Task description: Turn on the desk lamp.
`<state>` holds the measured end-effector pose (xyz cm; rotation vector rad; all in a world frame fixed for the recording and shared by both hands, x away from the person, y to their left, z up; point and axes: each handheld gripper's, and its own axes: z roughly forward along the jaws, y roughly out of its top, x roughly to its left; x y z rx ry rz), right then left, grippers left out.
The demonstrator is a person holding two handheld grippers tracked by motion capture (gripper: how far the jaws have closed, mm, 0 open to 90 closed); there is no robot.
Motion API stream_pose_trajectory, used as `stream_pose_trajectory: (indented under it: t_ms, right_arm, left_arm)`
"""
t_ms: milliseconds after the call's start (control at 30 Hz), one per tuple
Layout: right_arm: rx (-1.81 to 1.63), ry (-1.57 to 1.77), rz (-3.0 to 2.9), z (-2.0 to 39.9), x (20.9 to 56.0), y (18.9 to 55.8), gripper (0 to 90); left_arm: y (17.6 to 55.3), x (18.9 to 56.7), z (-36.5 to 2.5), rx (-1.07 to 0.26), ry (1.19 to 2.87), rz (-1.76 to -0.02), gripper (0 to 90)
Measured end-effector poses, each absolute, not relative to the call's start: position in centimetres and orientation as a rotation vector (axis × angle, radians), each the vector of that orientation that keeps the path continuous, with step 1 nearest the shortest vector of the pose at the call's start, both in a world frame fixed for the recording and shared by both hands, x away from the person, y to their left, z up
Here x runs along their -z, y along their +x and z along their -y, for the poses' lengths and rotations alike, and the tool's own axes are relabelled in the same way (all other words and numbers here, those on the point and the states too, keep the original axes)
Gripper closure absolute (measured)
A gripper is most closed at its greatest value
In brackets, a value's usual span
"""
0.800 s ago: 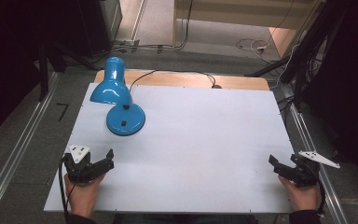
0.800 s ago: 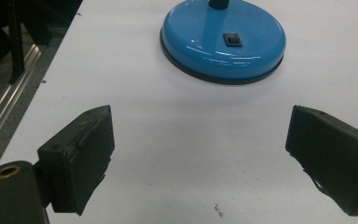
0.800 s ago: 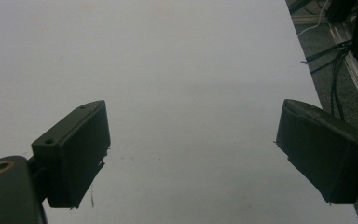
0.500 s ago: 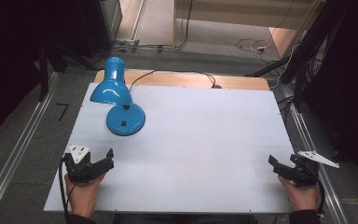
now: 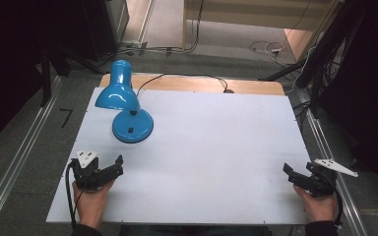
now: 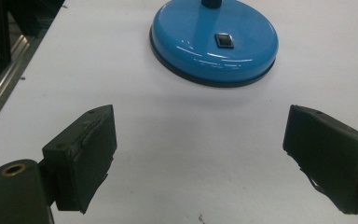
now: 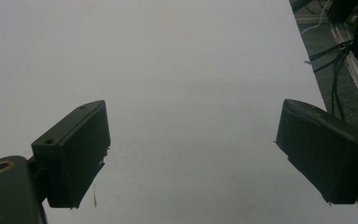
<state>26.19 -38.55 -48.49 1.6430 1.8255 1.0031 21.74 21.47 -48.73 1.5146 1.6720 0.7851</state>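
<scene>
A blue desk lamp [image 5: 124,105] stands at the table's far left, its shade bent down over a round blue base [image 6: 214,39] that carries a small switch [image 6: 224,40]. My left gripper [image 5: 114,167] rests near the front left edge, a short way in front of the lamp base, jaws open and empty. In the left gripper view [image 6: 198,161] the base lies straight ahead between the two pads. My right gripper [image 5: 292,174] sits at the front right edge, also open with nothing between its jaws [image 7: 193,158].
The white tabletop [image 5: 216,142] spreads between the two grippers. A black cord [image 5: 177,77] runs from the lamp along a wooden strip [image 5: 246,86] at the back. Metal rails [image 5: 17,162] and cables [image 7: 335,56] flank the table sides.
</scene>
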Motion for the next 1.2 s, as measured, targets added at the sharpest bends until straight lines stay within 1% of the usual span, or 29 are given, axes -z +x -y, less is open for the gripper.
stream_pose_trajectory:
  t_ms: [567, 700, 1200]
  right_arm:
    - [-1.003, 1.638, -1.825, 38.6, 48.5, 26.2, 8.2]
    - [-0.999, 1.639, -1.824, 38.5, 48.5, 26.2, 8.3]
    - [-0.994, 1.64, -1.826, 38.5, 48.5, 26.2, 8.2]
  left_arm:
    - [23.3, 48.6, -20.7, -0.782, 1.526, -1.667, 10.3]
    - [23.5, 48.7, -20.6, -0.778, 1.523, -1.673, 12.2]
    - [24.1, 48.7, -21.1, -0.758, 1.512, -1.688, 12.3]
